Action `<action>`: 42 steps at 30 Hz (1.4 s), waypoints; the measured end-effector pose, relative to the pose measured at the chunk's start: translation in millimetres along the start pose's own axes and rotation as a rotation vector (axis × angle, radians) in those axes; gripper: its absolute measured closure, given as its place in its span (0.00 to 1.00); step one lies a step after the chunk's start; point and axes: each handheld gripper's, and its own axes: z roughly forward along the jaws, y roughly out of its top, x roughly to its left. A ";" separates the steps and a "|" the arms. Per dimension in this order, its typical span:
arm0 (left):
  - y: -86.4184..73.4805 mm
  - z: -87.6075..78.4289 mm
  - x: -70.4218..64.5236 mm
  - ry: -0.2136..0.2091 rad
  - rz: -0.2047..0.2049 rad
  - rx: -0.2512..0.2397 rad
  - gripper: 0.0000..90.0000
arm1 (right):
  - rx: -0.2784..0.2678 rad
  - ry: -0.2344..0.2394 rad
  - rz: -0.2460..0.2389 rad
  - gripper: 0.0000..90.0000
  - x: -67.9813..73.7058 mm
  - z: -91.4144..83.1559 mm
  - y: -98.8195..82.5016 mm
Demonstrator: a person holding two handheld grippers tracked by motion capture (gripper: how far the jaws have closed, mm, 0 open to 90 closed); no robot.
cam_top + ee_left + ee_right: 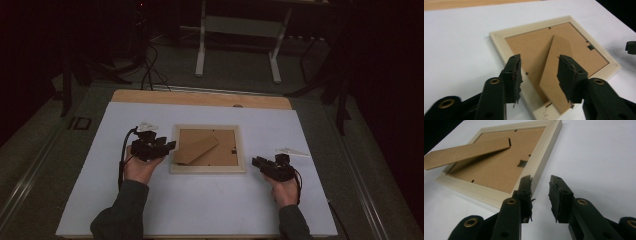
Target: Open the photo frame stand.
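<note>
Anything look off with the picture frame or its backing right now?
The picture frame lies face down and square on the white table. Its cardboard stand flap is lifted off the backing board, its free end jutting over the frame's left rail. The pads on both grippers look ragged. Nothing else stands out.

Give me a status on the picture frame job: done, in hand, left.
Done: the picture frame lies face down, its cardboard stand swung up off the backing. In hand: nothing; the left hand-held gripper hangs open above the stand, the right hand-held gripper open beside the frame. Left: standing the frame upright, probably.
</note>
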 end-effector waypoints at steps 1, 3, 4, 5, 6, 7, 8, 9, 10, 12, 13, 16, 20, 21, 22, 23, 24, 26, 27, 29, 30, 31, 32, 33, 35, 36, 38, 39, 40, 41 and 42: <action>3.8 1.9 -0.7 -0.041 0.007 0.010 0.60 | 0.001 0.000 0.001 0.79 -0.2 0.2 0.0; 10.1 6.7 -2.5 -0.086 0.024 0.041 0.60 | 0.002 0.003 0.001 0.79 -0.3 0.9 -0.3; 12.4 9.7 -3.5 -0.094 0.036 0.057 0.58 | 0.003 0.003 0.000 0.78 -0.2 1.3 -0.5; 14.4 13.0 -4.0 -0.109 0.042 0.070 0.58 | 0.004 0.004 0.000 0.78 -0.1 1.7 -0.6; 15.9 16.6 -4.4 -0.118 0.047 0.085 0.57 | 0.006 0.005 0.001 0.78 -0.1 2.1 -0.8; 17.1 20.1 -4.8 -0.122 0.054 0.098 0.56 | 0.008 0.004 0.000 0.78 -0.2 2.4 -0.9; 18.1 23.4 -5.3 -0.127 0.062 0.110 0.56 | 0.009 0.004 -0.002 0.78 -0.5 2.9 -1.2; 18.9 26.5 -6.1 -0.134 0.071 0.122 0.55 | 0.011 0.003 -0.005 0.78 -1.0 3.4 -1.4; 19.4 29.3 -7.1 -0.139 0.084 0.130 0.56 | 0.013 0.004 -0.004 0.78 -1.3 3.6 -1.7; 20.7 34.4 -8.6 -0.140 0.105 0.145 0.58 | 0.015 0.003 0.000 0.78 -1.9 3.7 -2.2; 21.5 36.9 -9.0 -0.139 0.104 0.153 0.58 | 0.014 0.002 0.003 0.78 -2.1 3.6 -2.4; 24.3 44.5 -9.1 -0.138 0.092 0.175 0.57 | 0.013 0.005 0.006 0.77 -2.6 3.2 -2.6; 26.9 54.2 -8.8 -0.155 0.088 0.198 0.51 | 0.013 0.006 0.011 0.76 -3.0 2.4 -2.6; 27.3 56.5 -9.0 -0.162 0.092 0.205 0.49 | 0.014 0.008 0.013 0.76 -3.2 2.2 -2.5; 27.6 59.1 -9.6 -0.163 0.097 0.211 0.47 | 0.013 0.008 0.012 0.76 -3.4 2.0 -2.5; 28.0 61.9 -10.3 -0.159 0.100 0.220 0.45 | 0.012 0.007 0.013 0.76 -3.5 1.8 -2.4; 28.4 65.1 -10.6 -0.157 0.099 0.229 0.42 | 0.011 0.007 0.012 0.76 -3.6 1.7 -2.4; 28.7 71.4 -10.7 -0.170 0.091 0.247 0.37 | 0.010 0.006 0.015 0.75 -3.9 1.7 -2.3; 28.6 74.4 -10.7 -0.170 0.092 0.257 0.37 | 0.009 0.006 0.016 0.75 -3.8 1.6 -2.2; 28.1 79.1 -10.1 -0.181 0.094 0.273 0.35 | 0.008 0.008 0.015 0.75 -3.6 1.3 -2.0; 27.8 81.2 -10.0 -0.186 0.086 0.276 0.34 | 0.007 0.008 0.016 0.75 -3.6 1.2 -1.9; 27.6 82.9 -9.6 -0.190 0.089 0.284 0.34 | 0.007 0.009 0.016 0.75 -3.8 1.2 -1.9; 27.3 84.5 -9.2 -0.198 0.090 0.291 0.34 | 0.007 0.009 0.015 0.75 -3.9 1.3 -1.9; 26.9 86.1 -9.1 -0.202 0.083 0.296 0.34 | 0.007 0.009 0.016 0.75 -3.9 1.3 -2.0; 26.2 88.7 -9.2 -0.204 0.081 0.306 0.34 | 0.007 0.011 0.018 0.75 -3.7 1.4 -2.1; 26.0 90.1 -9.0 -0.207 0.083 0.313 0.34 | 0.006 0.013 0.019 0.75 -3.7 1.3 -2.1; 25.5 92.6 -8.9 -0.211 0.083 0.322 0.33 | 0.007 0.014 0.019 0.75 -3.3 1.2 -2.1; 25.4 93.6 -8.8 -0.217 0.080 0.327 0.33 | 0.007 0.014 0.019 0.75 -3.3 1.3 -2.2; 25.4 94.5 -8.6 -0.218 0.084 0.331 0.33 | 0.007 0.014 0.019 0.75 -3.3 1.5 -2.3; 25.3 95.3 -8.5 -0.230 0.088 0.335 0.33 | 0.008 0.013 0.017 0.75 -3.3 1.9 -2.4; 25.0 96.4 -8.9 -0.236 0.085 0.336 0.34 | 0.010 0.014 0.019 0.74 -3.4 2.3 -2.6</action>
